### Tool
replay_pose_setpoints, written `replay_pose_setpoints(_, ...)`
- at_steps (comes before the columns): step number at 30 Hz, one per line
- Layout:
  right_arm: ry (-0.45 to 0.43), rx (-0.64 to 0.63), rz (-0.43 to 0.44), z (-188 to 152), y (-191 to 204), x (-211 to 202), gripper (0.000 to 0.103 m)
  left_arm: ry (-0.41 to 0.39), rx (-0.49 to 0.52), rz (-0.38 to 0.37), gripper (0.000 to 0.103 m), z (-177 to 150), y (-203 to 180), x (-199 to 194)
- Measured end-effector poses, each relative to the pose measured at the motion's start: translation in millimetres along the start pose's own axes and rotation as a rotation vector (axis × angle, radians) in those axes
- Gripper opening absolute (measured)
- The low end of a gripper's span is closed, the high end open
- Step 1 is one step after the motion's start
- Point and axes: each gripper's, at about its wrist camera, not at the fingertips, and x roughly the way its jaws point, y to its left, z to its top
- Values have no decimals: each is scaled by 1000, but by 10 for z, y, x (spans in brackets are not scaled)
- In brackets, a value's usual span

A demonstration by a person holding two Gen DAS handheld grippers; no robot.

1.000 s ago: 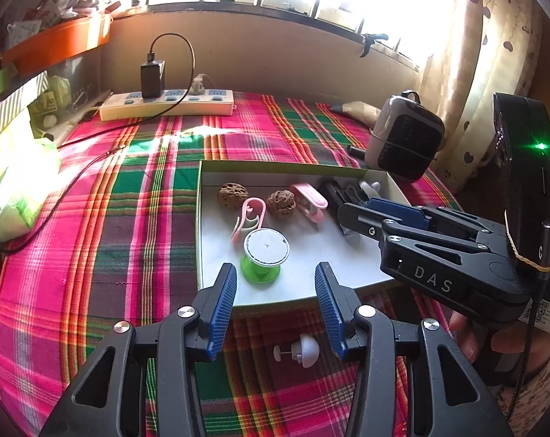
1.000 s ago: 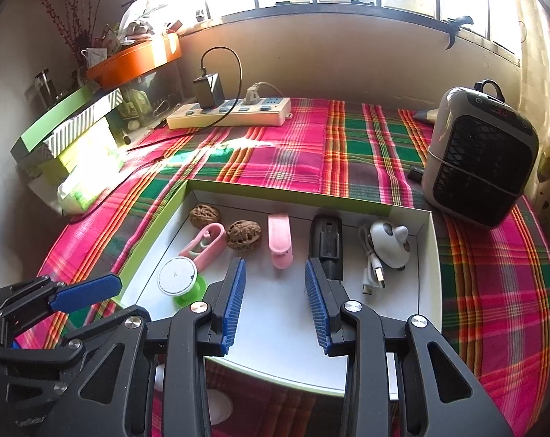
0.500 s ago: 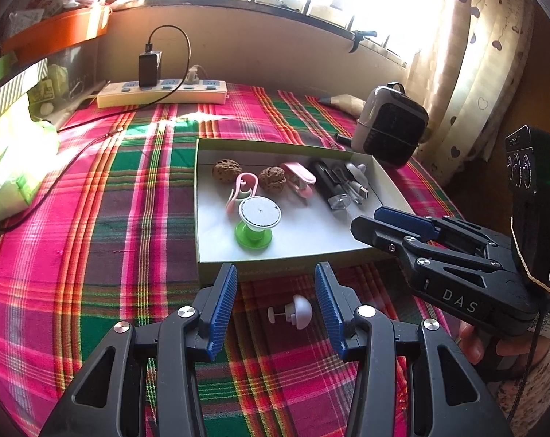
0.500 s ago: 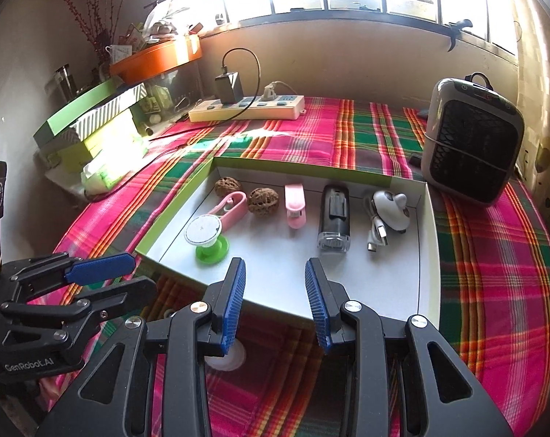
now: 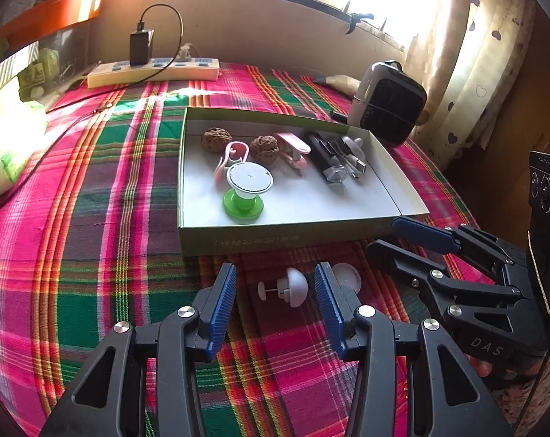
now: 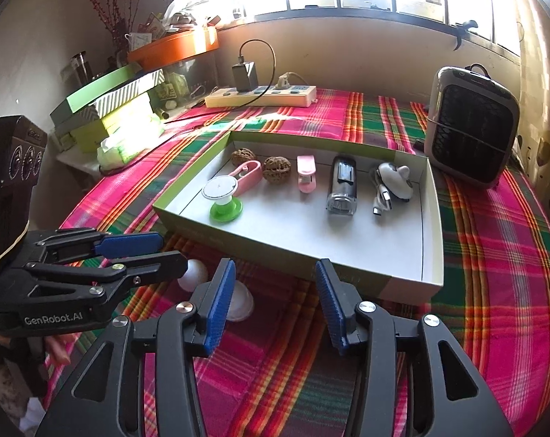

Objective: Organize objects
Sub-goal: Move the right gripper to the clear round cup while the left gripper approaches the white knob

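A white mushroom-shaped knob lies on the plaid cloth in front of the box. It sits in the gap of my open left gripper, and neither pad touches it. A white round cap lies just right of it, half hidden behind my fingers. My right gripper hovers over the cloth near the box's front wall, its jaws opening with nothing between them. The cap shows beside its left finger and the knob behind the left gripper. The right gripper also shows in the left wrist view.
A shallow white box holds two walnuts, two pink clips, a green and white spool, a black torch and a USB cable. A small heater stands at the right. A power strip lies by the wall and boxes are stacked at the left.
Both grippers have drawn back from over the box to the cloth in front of it. The right jaws have widened. The white cap has come into view beside the knob.
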Motion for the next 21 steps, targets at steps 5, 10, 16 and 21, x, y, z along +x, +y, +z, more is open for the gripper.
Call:
replay_pose_setpoints(5, 20, 5, -4, -78, -13, 32, 47, 12, -1, 4, 43, -11, -15, 46)
replay_pose_setpoints(10, 30, 10, 7, -119, -18, 43, 47, 20, 6, 3, 43, -17, -35, 75)
replay_pose_setpoints(16, 38, 14, 7, -162, -20, 49, 47, 41, 13, 13, 43, -27, -48, 146)
replay_pose_setpoints(21, 43, 7, 10, -171, 4, 50, 47, 43, -1, 34, 43, -27, -13, 163)
